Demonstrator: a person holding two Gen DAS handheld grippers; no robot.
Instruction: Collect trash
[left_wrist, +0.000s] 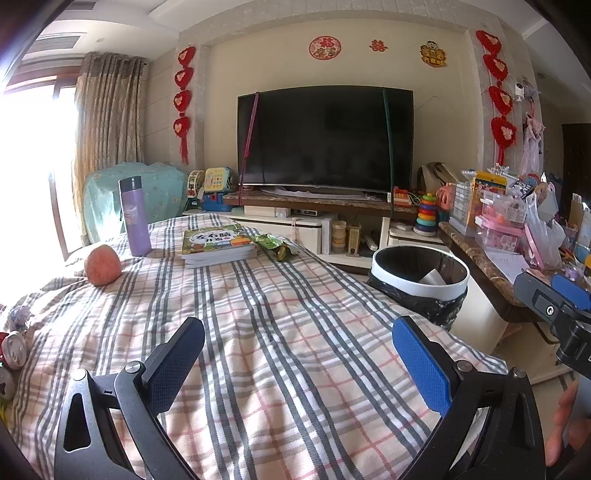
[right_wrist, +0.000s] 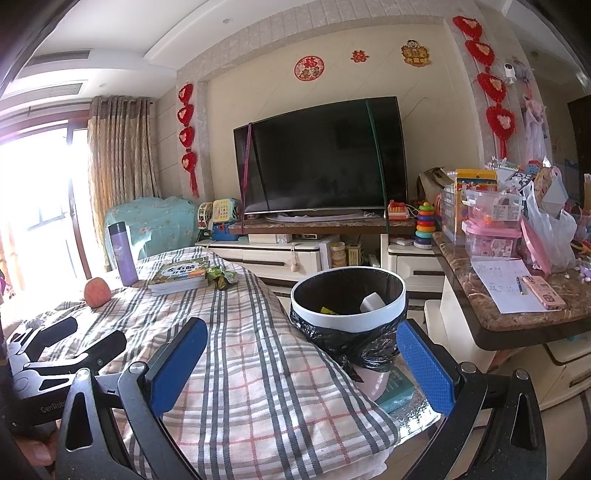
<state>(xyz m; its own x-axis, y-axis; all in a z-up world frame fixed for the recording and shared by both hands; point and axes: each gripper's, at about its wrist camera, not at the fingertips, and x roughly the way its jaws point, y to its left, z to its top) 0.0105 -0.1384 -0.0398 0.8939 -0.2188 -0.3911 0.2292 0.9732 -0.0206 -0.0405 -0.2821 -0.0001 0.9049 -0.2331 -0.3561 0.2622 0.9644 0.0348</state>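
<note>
Left gripper (left_wrist: 297, 363), jaws wide apart, hangs over plaid cloth (left_wrist: 258, 314) near bin (left_wrist: 419, 273).

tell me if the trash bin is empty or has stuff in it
Not empty. The trash bin, lined with a black bag, holds a white crumpled piece and a yellow scrap; its bottom is hidden.

- We see a checked cloth (left_wrist: 288, 332) covering the surface.
- On its far end we find a purple flask (left_wrist: 133, 218) standing upright, a peach (left_wrist: 102, 265), a stack of books (left_wrist: 218, 245), and a green wrapper (left_wrist: 277, 246) touching the books.
</note>
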